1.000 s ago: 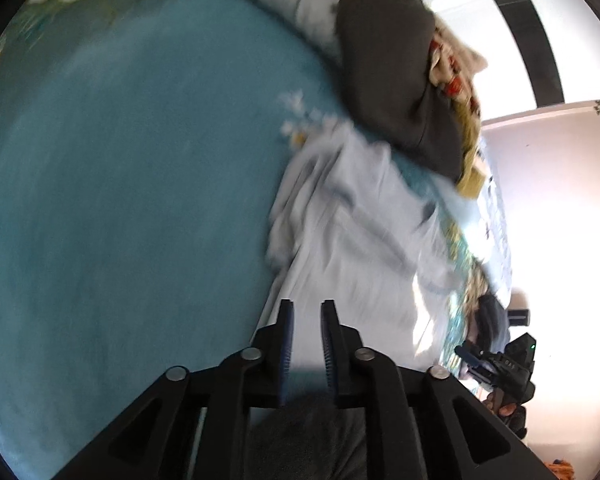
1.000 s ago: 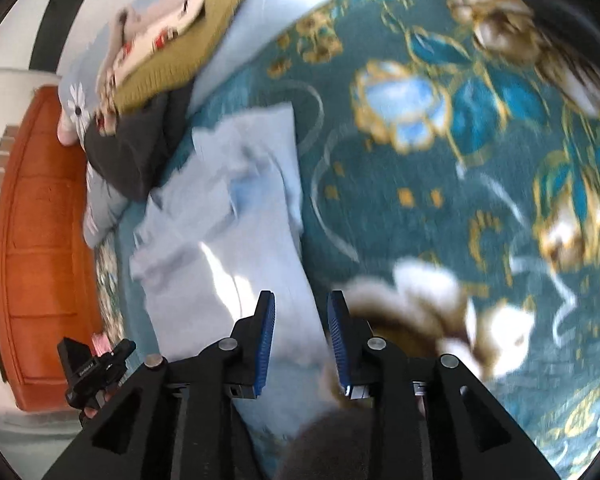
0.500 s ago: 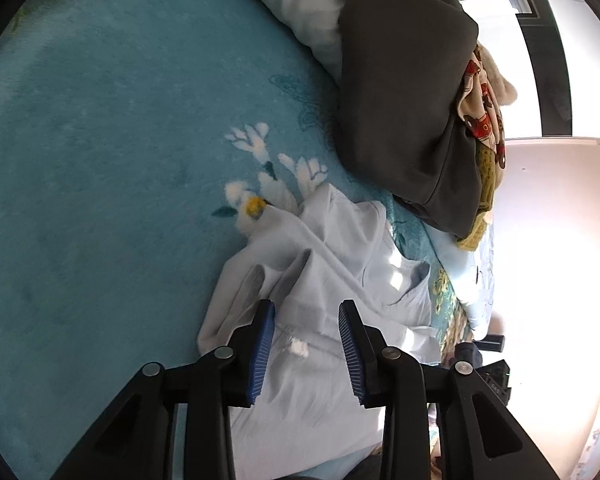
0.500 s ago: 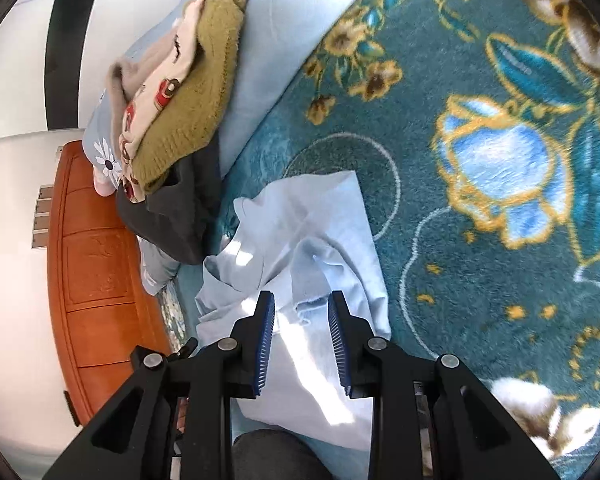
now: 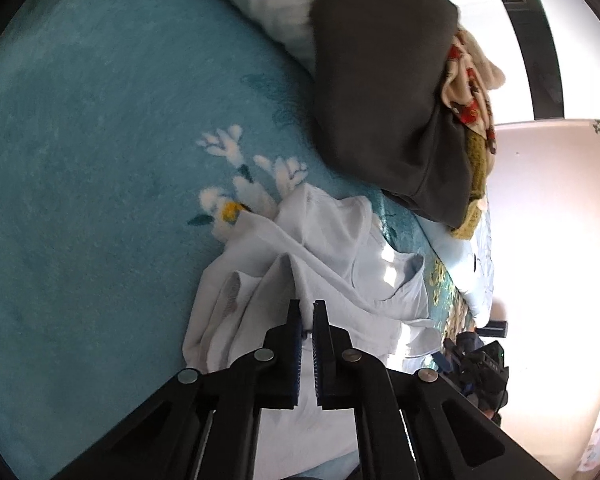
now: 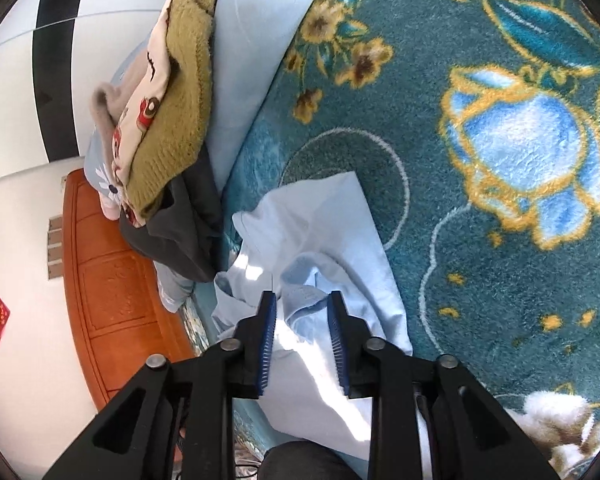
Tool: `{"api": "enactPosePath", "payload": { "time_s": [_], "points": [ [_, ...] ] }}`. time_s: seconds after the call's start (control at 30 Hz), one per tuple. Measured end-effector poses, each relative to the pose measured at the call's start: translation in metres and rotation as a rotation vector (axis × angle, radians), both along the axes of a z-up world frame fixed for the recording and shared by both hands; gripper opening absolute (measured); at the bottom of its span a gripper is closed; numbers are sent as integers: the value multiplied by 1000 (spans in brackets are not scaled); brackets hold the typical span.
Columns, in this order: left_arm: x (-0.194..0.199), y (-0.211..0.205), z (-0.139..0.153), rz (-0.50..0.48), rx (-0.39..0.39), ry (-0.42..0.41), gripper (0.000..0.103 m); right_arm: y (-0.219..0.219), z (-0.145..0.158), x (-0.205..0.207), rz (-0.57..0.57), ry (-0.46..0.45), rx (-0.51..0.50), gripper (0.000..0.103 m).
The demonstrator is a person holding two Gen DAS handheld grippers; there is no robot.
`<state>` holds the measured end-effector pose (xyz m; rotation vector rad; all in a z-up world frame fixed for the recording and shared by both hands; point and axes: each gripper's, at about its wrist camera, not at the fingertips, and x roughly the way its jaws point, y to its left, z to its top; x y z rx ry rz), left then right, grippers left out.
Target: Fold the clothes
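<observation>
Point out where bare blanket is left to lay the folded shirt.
Free: the plain teal blanket left of the shirt in the left view, and the flowered stretch right of it in the right view. Crowded: the far edge, where the clothes pile lies on the pillows.

Left gripper (image 5: 307, 307): jaws have just been closing and now pinch a raised fold of the pale blue garment (image 5: 340, 256) (crumpled, lying on the teal floral blanket (image 5: 100, 140)). Dark grey garment (image 5: 384, 92) rests beyond, apart.
</observation>
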<state>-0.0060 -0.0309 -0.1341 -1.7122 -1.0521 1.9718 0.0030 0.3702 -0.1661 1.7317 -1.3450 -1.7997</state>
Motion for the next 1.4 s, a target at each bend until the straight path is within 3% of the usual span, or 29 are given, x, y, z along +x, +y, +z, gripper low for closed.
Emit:
{"api": "enactPosePath", "payload": {
  "time_s": [0.23, 0.4, 0.67, 0.77, 0.8, 0.87, 0.9, 1.0, 1.23, 1.3, 1.33, 1.4],
  "points": [
    [22, -17, 40, 70, 91, 83, 4, 5, 43, 6, -19, 134, -8, 3],
    [29, -23, 56, 94, 71, 125, 4, 10, 85, 14, -33, 248, 2, 1],
    [-1, 1, 37, 68, 51, 78, 4, -18, 53, -6, 91, 159, 86, 4],
    [0, 2, 32, 79, 41, 69, 4, -20, 35, -1, 85, 104, 58, 4],
    [1, 1, 30, 82, 41, 67, 4, -19, 29, 0, 74, 83, 46, 7],
    [5, -3, 29, 90, 42, 60, 4, -19, 17, 2, 55, 38, 21, 46],
    [7, -5, 28, 96, 42, 57, 4, -18, 13, 2, 47, 21, 8, 53],
    [12, -11, 25, 109, 41, 44, 4, -18, 4, 2, 28, -16, -7, 54],
    [20, -16, 23, 121, 50, 39, 4, -21, -10, -4, -57, -84, -79, 50],
    [21, -16, 23, 122, 53, 40, 4, -24, -15, -4, -68, -108, -83, 29],
    [22, -16, 23, 123, 55, 40, 4, -25, -17, -2, -71, -118, -92, 12],
    [23, -16, 24, 125, 58, 41, 4, -27, -17, 0, -73, -115, -105, 8]
  ]
}}
